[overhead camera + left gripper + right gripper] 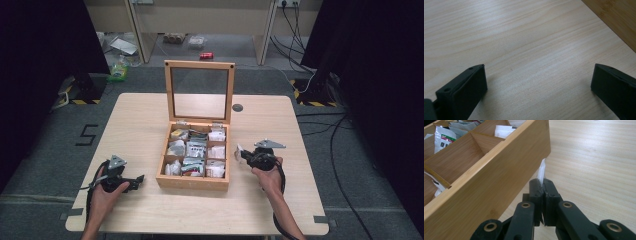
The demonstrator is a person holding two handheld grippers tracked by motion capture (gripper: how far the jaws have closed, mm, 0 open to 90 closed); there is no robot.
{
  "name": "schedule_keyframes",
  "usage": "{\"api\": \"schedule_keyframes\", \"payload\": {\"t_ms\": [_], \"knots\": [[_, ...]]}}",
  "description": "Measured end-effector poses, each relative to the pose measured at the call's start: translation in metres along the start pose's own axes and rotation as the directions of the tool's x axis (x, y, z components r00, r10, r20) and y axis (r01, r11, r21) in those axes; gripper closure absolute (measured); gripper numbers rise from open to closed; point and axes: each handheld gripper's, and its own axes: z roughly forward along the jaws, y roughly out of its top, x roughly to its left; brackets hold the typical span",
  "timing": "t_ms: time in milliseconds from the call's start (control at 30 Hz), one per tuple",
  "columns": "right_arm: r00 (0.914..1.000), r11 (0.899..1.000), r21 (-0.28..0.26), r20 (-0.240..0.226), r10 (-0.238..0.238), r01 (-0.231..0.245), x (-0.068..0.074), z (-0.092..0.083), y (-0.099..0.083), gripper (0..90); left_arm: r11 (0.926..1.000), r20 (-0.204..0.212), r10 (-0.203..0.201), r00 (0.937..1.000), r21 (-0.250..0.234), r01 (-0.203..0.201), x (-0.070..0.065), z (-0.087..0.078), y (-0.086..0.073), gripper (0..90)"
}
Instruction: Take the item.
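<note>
The surface (524,37) is pale wood with fine straight grain and a smooth, faintly sheened finish. The box (499,177) is warmer honey-toned wood, smooth and matt, its lid (199,92) framing a clear pane. The right gripper (543,185) is matt black plastic with brass-coloured rivets, pinching a thin white paper sachet (541,171). The left gripper (537,82) shows the same dull black plastic

The wooden box (193,180) sits between the left gripper (137,181) and the right gripper (241,154), whose sachet (541,171) stands just beside the box's wall.
</note>
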Motion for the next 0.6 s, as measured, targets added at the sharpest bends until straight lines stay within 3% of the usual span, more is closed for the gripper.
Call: {"api": "schedule_keyframes", "payload": {"t_ms": [600], "knots": [[0.9994, 1.0, 0.01, 0.031, 0.015, -0.015, -0.008, -0.0004, -0.0023, 80.4, 1.0, 0.0, 0.0, 1.0, 0.0, 0.0, 0.0, 0.0, 0.0, 0.0]]}}
